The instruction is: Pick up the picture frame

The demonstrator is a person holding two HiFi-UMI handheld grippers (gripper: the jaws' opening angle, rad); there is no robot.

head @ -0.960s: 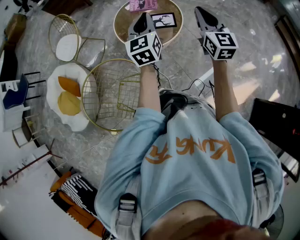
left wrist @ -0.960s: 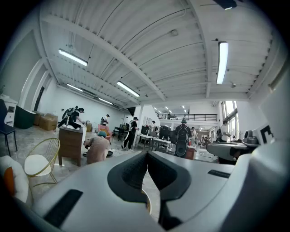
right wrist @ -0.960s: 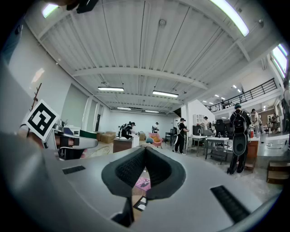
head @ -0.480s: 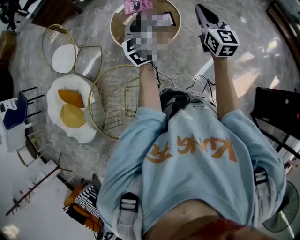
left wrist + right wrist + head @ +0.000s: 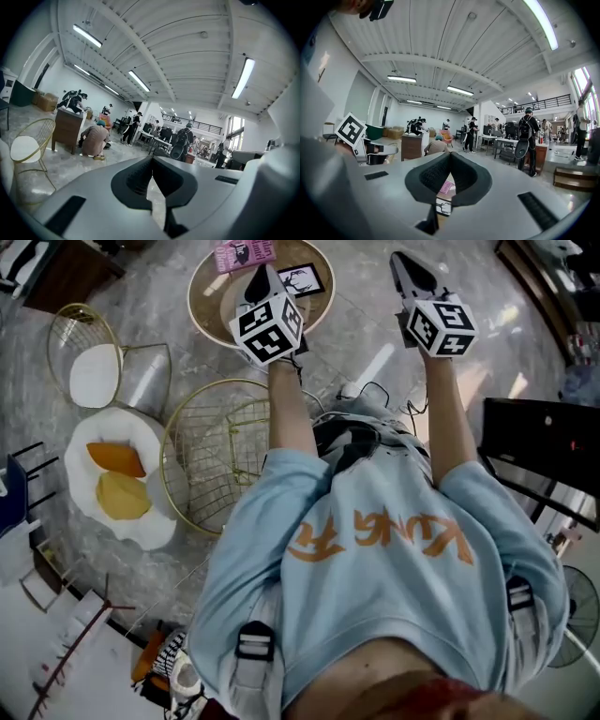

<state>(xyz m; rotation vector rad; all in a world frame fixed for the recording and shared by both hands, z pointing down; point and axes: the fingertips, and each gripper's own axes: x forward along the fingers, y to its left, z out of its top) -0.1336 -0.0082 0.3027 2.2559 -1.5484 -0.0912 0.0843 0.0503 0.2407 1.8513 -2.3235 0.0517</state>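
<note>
Both grippers are held out ahead of the person, nearly level, and both are closed on nothing; the left gripper [image 5: 259, 279] shows its two dark pads meeting at the tips in its own view, with only pale floor seen through the slit beneath them; the right gripper [image 5: 405, 262] likewise has its pads pressed together tip to tip, empty.

The frame [image 5: 302, 279] lies flat on a round wooden table [image 5: 208, 298] at the top of the head view; it is black-edged, with a dark drawing on white; it sits just right of the left gripper's tip and well left of the right gripper; neither tool holds it. A pink card [image 5: 244, 254] lies on the same table, beyond the frame and to its left, apart from it.

In the right gripper view the frame and card both show through the gap below the closed pads, the card above the frame; the left gripper appears at that view's left edge.

Nearer the person, a gold wire basket [image 5: 211, 456] stands on the marble floor [image 5: 375, 343], left of the left arm; further left is a white seat [image 5: 150, 521] with two orange-yellow cushions [image 5: 122, 495] on it; a wire chair [image 5: 94, 376] with a white pad stands beyond that. People stand and crouch far off in the hall in both gripper views.
</note>
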